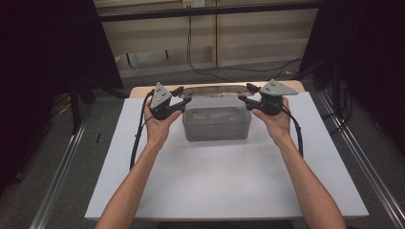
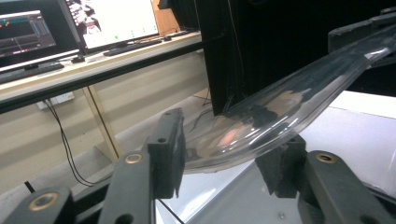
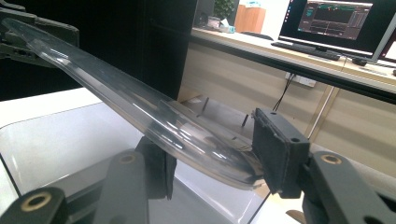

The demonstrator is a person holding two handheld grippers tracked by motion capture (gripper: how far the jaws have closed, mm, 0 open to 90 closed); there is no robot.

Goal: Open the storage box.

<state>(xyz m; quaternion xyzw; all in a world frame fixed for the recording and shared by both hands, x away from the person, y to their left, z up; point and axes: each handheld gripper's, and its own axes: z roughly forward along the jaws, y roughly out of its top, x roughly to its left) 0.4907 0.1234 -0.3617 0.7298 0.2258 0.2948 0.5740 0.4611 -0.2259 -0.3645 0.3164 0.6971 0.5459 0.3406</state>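
A clear plastic box (image 1: 216, 123) stands open at the far middle of the white board (image 1: 215, 181). Above its far edge hangs its clear lid (image 1: 217, 90), tilted and held by both ends. My left gripper (image 1: 184, 95) is shut on the lid's left end, my right gripper (image 1: 246, 94) on its right end. In the left gripper view the lid (image 2: 280, 107) runs from between the left gripper's (image 2: 224, 158) pads up to the other gripper (image 2: 359, 30). In the right gripper view the lid (image 3: 140, 112) sits between the right gripper's (image 3: 212, 161) pads.
The board lies on a small table with black curtains (image 1: 43, 57) at both sides and metal floor rails (image 1: 62, 167) beside it. A desk with monitors (image 2: 112, 21) stands beyond, with a cable (image 1: 191, 52) hanging down the wall.
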